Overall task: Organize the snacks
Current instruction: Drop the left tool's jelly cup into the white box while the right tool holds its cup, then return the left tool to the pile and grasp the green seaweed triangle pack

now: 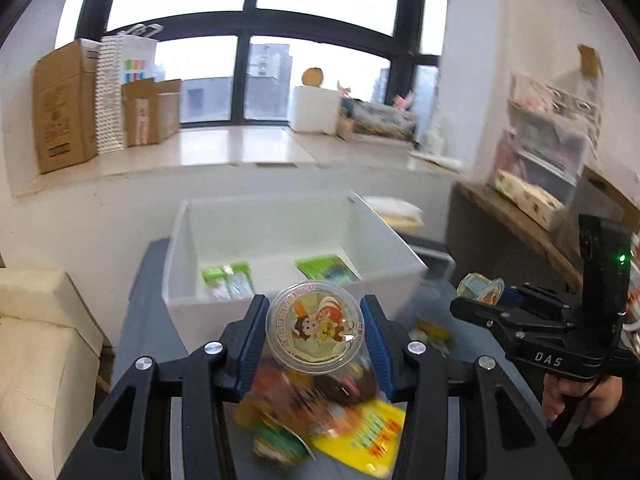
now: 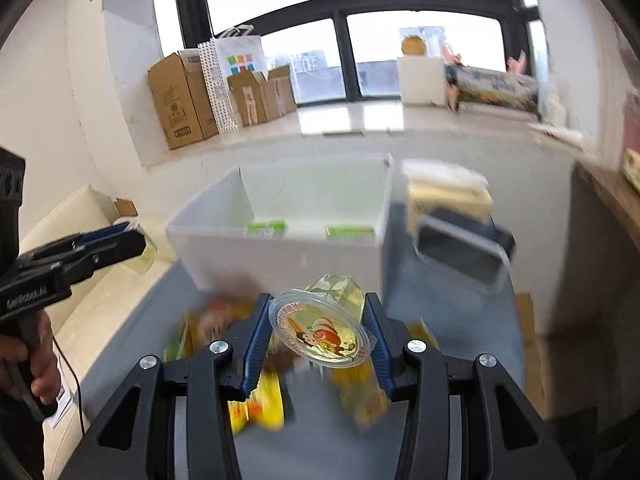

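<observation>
Room: a large dark-framed window (image 1: 248,40) fills the far wall, straight ahead of both grippers. On its sill (image 1: 224,148), ahead and to the left, stand cardboard boxes (image 1: 64,108); ahead and to the right sits a white block (image 1: 316,108). A cream sofa (image 1: 36,340) lies to the left of the left gripper.

Work surface: a grey table (image 2: 440,320) lies beneath both grippers. On it, directly ahead, stands a white bin (image 1: 280,312) with an inner divider. To the right of the bin sits a dark tray (image 2: 464,256) whose contents cannot be made out.

Progress: green packets (image 1: 228,280) already lie in the bin's left compartment and another green packet (image 1: 326,268) in the right one. A loose heap of snacks (image 1: 340,412), blurred, lies on the table below and behind the fingertips. By this evidence the sorting is at an early-to-middle stage, with most items yet to go in.

Left gripper (image 1: 314,330): the blue pads are clamped on a jelly cup (image 1: 316,326), lid facing the camera, held clear of the heap and short of the bin's near wall.

Right gripper (image 2: 318,334): the pads are clamped on a second jelly cup (image 2: 324,328), tilted, lid toward the camera, likewise short of the bin.

Each gripper is borne by a hand (image 1: 580,400) at its grip. Neither cup is in the bin yet.
</observation>
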A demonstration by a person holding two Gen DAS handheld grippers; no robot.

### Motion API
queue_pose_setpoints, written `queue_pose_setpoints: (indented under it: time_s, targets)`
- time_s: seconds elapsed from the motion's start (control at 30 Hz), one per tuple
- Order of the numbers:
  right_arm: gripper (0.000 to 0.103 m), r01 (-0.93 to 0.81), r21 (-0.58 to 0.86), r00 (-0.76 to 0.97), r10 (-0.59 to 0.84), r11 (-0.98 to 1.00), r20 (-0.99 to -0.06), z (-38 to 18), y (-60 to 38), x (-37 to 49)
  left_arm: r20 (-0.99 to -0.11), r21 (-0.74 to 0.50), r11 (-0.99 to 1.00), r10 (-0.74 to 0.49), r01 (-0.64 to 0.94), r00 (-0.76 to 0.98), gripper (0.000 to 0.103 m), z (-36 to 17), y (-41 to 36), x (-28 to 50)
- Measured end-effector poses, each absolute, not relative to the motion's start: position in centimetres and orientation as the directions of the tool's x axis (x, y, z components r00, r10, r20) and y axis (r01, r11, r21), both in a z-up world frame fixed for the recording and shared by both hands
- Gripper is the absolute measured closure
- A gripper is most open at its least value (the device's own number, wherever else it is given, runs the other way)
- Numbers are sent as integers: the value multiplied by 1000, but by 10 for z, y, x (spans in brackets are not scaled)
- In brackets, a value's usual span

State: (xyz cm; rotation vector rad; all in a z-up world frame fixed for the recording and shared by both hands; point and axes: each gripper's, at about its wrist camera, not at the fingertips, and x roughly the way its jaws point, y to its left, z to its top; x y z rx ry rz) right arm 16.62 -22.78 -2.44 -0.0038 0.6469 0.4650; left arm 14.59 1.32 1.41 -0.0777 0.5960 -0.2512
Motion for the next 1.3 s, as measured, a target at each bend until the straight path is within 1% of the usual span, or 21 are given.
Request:
queue_pose_setpoints:
  time_s: [0.1, 0.23, 0.33, 0.47, 0.53, 0.57, 0.6, 0.63, 0.7, 0.73, 0.8, 1.1, 1.3]
  targets:
    - [54, -436, 158, 697, 443, 886, -564, -12, -211, 198, -545, -158, 968, -250, 195, 800, 52, 16, 27, 181]
    - [54, -439, 148, 702, 442, 886, -559, 0, -192, 238, -565, -158, 972, -233, 174, 791, 52, 11, 39, 231]
    - [54, -435, 139, 688, 428, 890, -586, -1, -175, 271, -601, -159, 973, -228, 166, 766, 51, -2, 43, 264]
    - [54, -404, 163, 658, 410, 900, -631, -13, -168, 298, -649, -190, 972, -232, 140, 725, 50, -23, 48, 285]
    - [53, -397, 155, 650, 396, 905, -649, -20, -165, 305, -665, -187, 974, -220, 126, 713, 43, -32, 49, 288]
    - [42, -397, 156, 643, 395, 905, -656, -24, -165, 308, -670, -183, 976, -212, 118, 711, 25, -36, 51, 289]
    - [20, -397, 158, 636, 395, 904, -663, -27, -165, 310, -671, -184, 977, -207, 111, 712, 4, -38, 52, 288]
    - [12, -397, 163, 632, 398, 903, -665, -29, -166, 310, -660, -194, 975, -213, 111, 720, 0, -39, 55, 286]
    - [9, -396, 166, 654, 404, 903, -639, -29, -170, 307, -639, -204, 972, -222, 116, 736, 0, -38, 58, 282]
    - [8, -387, 158, 663, 394, 908, -637, -29, -171, 306, -652, -205, 973, -218, 108, 727, 0, -40, 59, 282]
    - [0, -376, 155, 672, 384, 914, -634, -29, -174, 304, -662, -217, 970, -227, 107, 714, 0, -40, 61, 284]
    - [0, -387, 168, 695, 406, 907, -593, -19, -187, 278, -662, -193, 975, -214, 113, 718, 0, -30, 53, 264]
    - [0, -404, 196, 717, 442, 894, -539, -13, -213, 224, -634, -178, 975, -218, 134, 742, 0, -16, 47, 219]
